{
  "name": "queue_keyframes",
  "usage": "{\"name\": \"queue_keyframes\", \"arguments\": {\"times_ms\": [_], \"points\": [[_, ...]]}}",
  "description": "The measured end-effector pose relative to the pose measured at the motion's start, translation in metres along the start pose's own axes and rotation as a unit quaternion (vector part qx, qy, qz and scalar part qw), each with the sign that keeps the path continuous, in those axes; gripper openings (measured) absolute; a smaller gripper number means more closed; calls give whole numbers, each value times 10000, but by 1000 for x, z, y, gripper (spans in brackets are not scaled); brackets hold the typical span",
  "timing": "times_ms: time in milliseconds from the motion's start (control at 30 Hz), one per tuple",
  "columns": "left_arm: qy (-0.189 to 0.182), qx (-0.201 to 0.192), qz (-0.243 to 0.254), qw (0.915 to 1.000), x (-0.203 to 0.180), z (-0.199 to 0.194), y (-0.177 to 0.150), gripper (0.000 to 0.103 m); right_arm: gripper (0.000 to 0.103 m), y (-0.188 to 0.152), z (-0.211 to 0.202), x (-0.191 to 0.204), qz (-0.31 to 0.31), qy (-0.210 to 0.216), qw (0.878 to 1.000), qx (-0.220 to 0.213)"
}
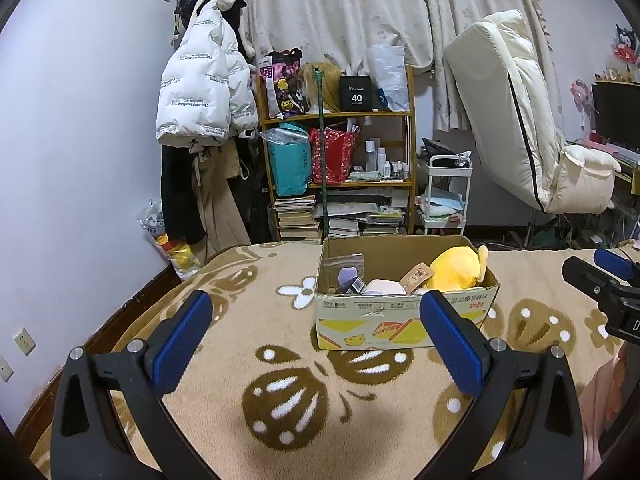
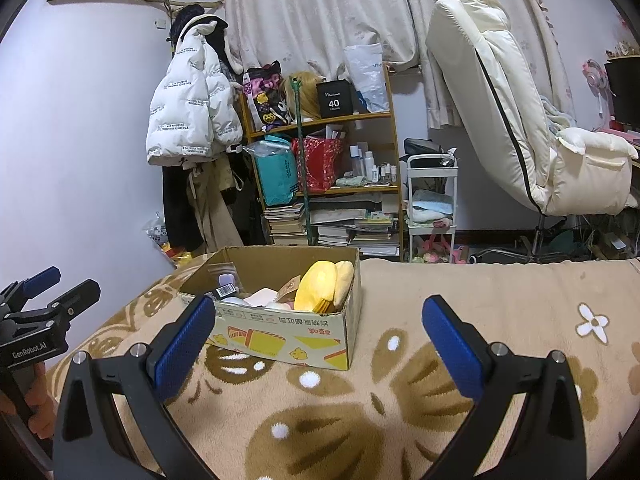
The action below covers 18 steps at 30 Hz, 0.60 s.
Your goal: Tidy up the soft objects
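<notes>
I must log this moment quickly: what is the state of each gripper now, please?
Left gripper: open, holding nothing, above the blanket facing the cardboard box.
Right gripper: open, holding nothing.

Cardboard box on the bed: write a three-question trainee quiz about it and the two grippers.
1. True or false: the yellow plush toy lies inside the cardboard box.
2. Multiple choice: the left gripper is A) open and empty, B) shut on the plush, C) shut on the box.
3. Fill in: the box stands on a patterned ___.

Key: 1 true. 2 A; the right gripper is open and empty too. 3 blanket.
</notes>
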<state>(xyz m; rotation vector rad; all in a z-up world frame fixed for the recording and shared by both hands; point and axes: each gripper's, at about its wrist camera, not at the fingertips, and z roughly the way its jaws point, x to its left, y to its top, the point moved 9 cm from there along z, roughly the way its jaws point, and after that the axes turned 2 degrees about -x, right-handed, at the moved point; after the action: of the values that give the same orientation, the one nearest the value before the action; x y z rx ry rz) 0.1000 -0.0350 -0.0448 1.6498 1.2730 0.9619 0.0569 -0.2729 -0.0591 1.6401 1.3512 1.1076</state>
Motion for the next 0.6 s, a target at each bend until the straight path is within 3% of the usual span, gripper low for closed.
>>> {"name": "queue_keyframes", "arguments": {"times_ms": [600], "points": [[-7,77,49,10000,-2,2,-3,102,103,-2,2,-4,28,-2,10000,1]]}}
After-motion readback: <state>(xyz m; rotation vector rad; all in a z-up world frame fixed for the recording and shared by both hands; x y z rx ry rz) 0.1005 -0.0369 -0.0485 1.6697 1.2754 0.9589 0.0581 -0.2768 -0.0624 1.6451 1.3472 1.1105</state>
